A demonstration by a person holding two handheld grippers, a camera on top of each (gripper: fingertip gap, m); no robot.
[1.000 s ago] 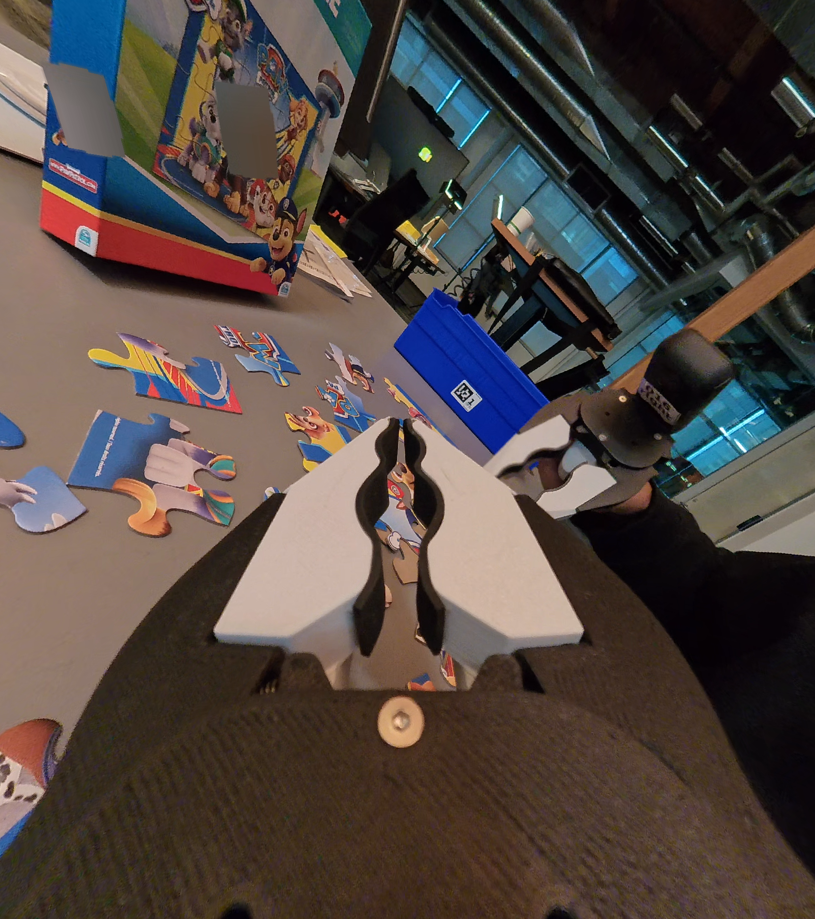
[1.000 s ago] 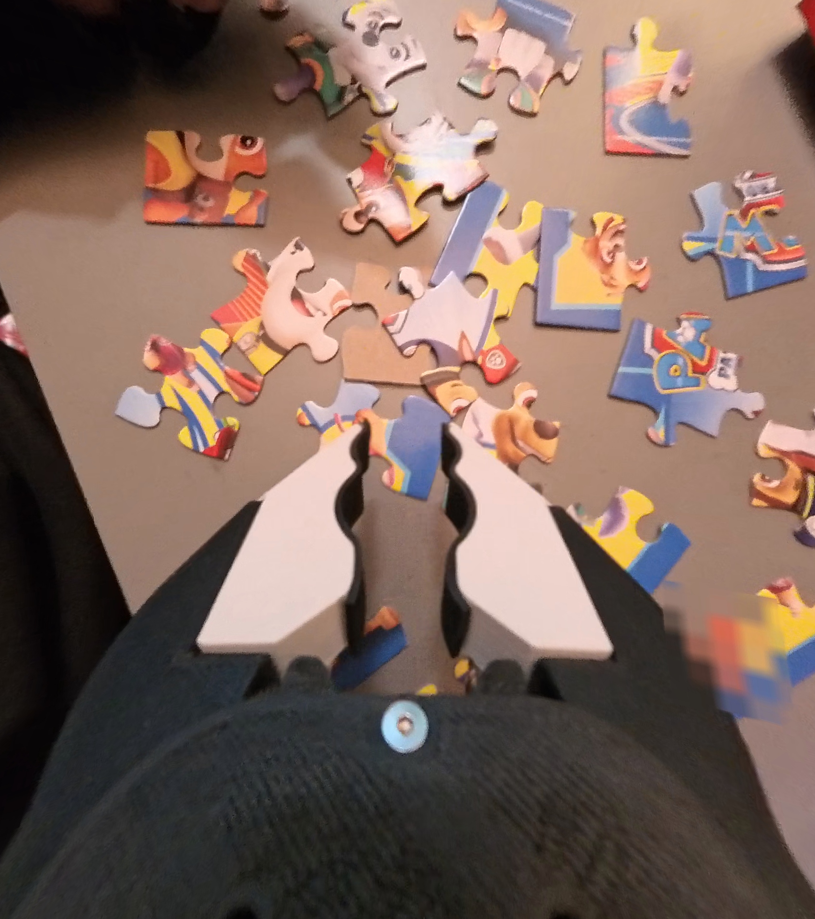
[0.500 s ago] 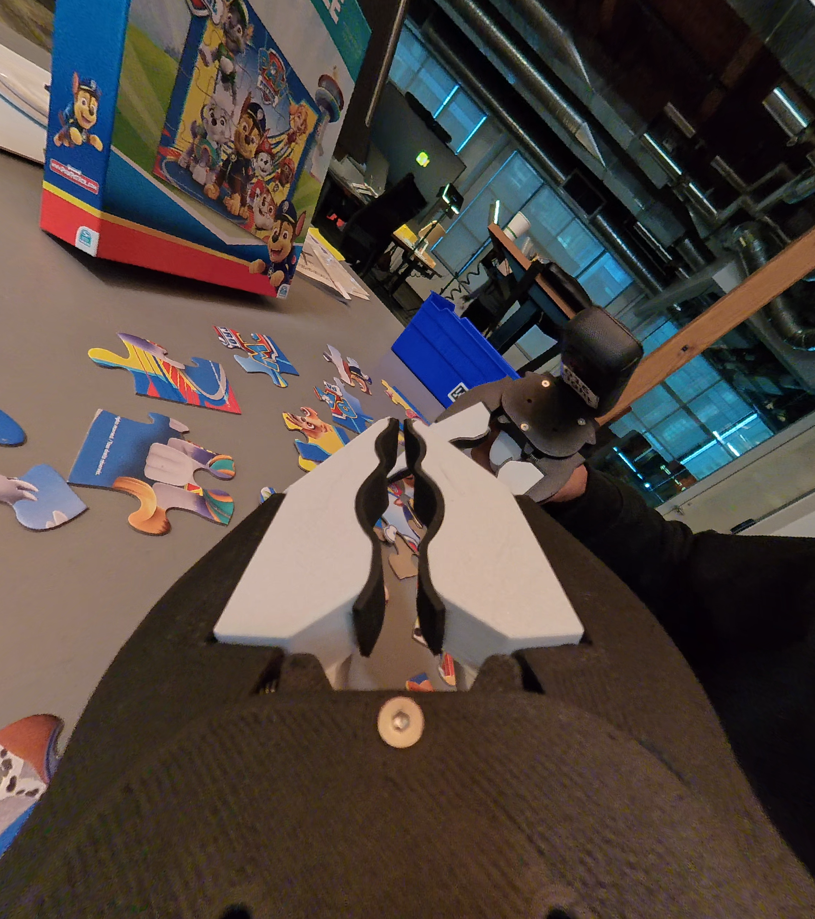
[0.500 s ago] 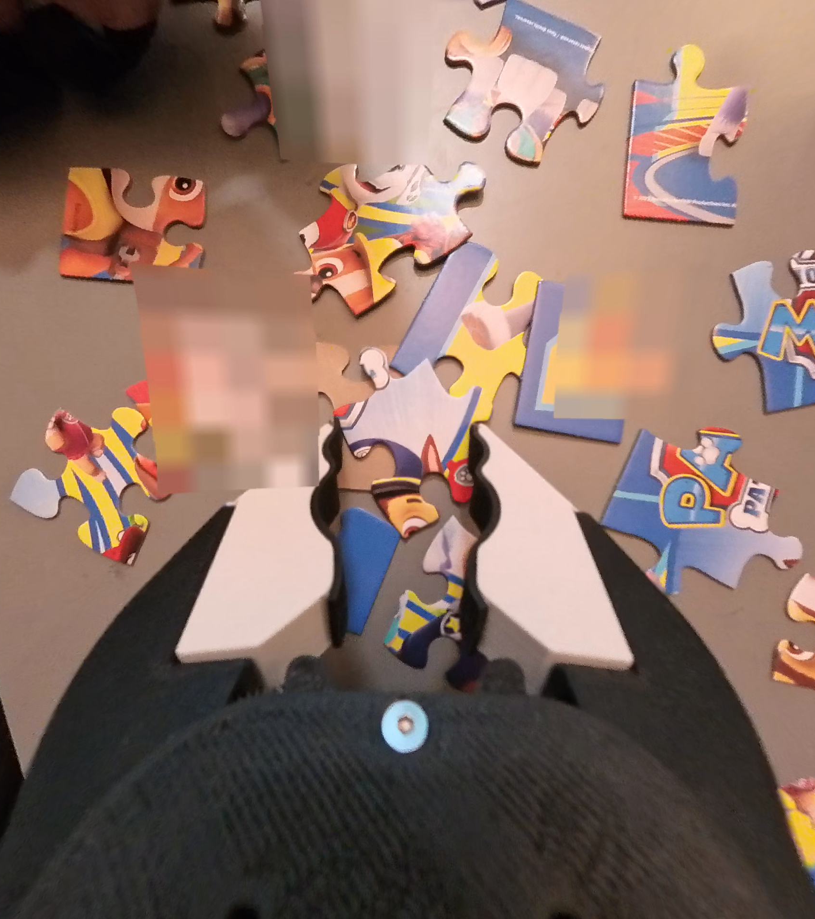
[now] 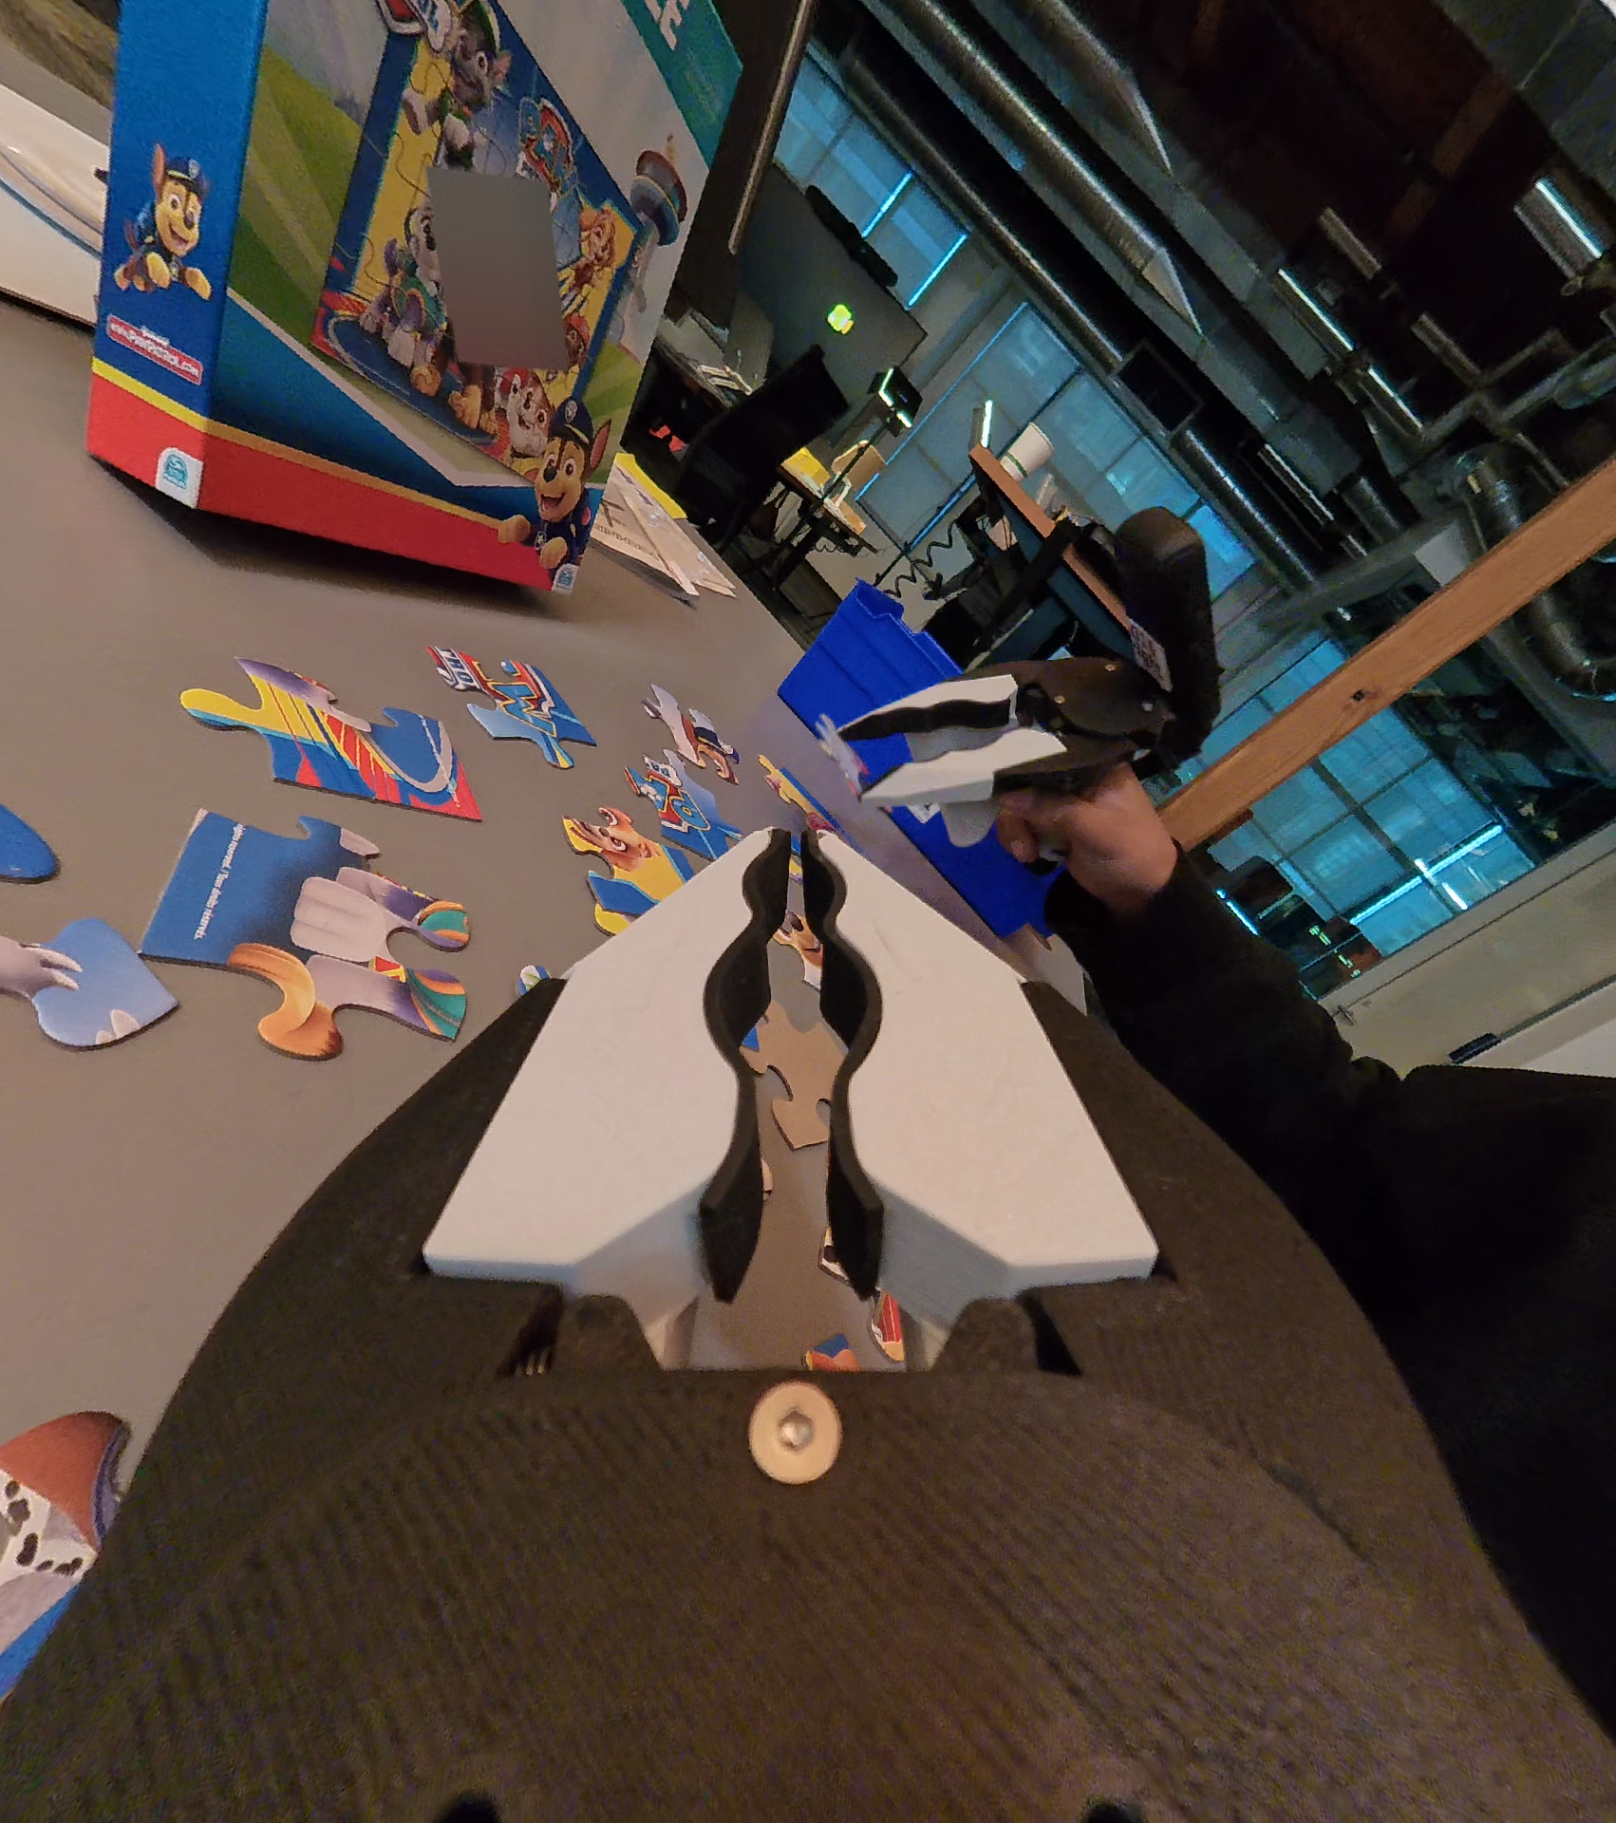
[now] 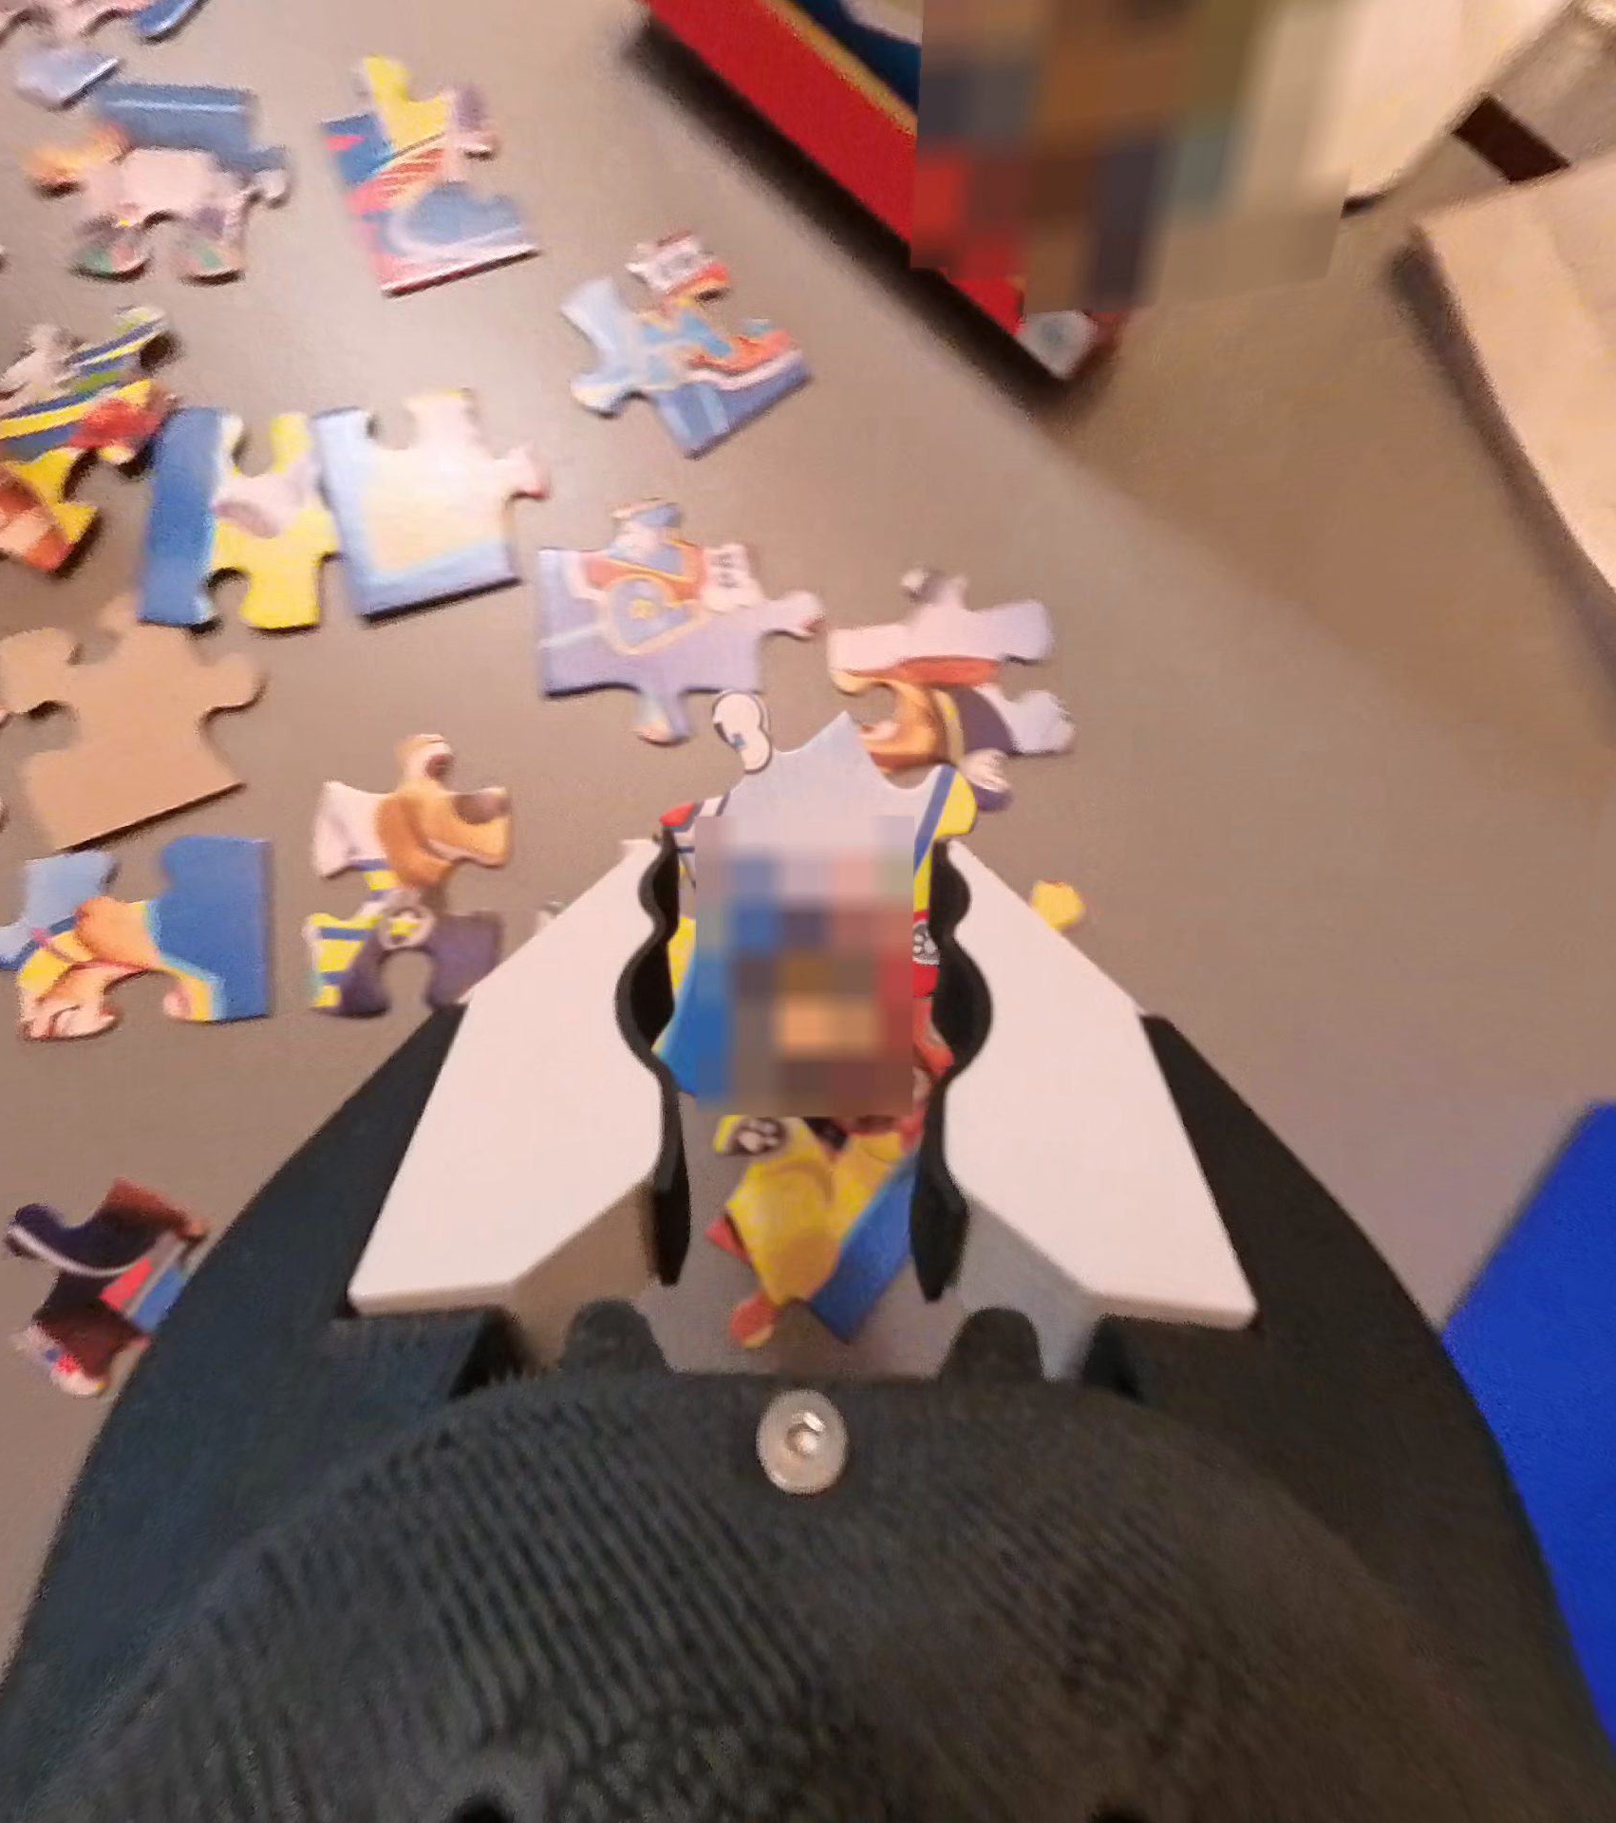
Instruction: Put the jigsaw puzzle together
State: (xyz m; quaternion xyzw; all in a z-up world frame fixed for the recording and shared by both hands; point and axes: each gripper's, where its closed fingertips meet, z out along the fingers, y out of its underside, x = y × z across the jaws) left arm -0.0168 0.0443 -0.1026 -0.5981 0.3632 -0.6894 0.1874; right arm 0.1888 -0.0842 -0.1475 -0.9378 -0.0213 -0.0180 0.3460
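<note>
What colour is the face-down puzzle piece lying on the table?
Plain brown cardboard, best seen in the right wrist view.

My left gripper (image 5: 792, 838) hangs low over the table, tilted forward, its black wavy pads (image 5: 745, 996) drawn together at the tips with nothing between them. My right gripper (image 6: 804, 858) is raised off the table, jaws set apart with both pads pressed on the side edges of a puzzle piece (image 6: 844, 789) that sticks out past the fingertips. In the left wrist view the right gripper (image 5: 858, 765) is turned on its side, fingers one above the other, gripped by my right hand (image 5: 1095, 838) in a dark sleeve.
</note>
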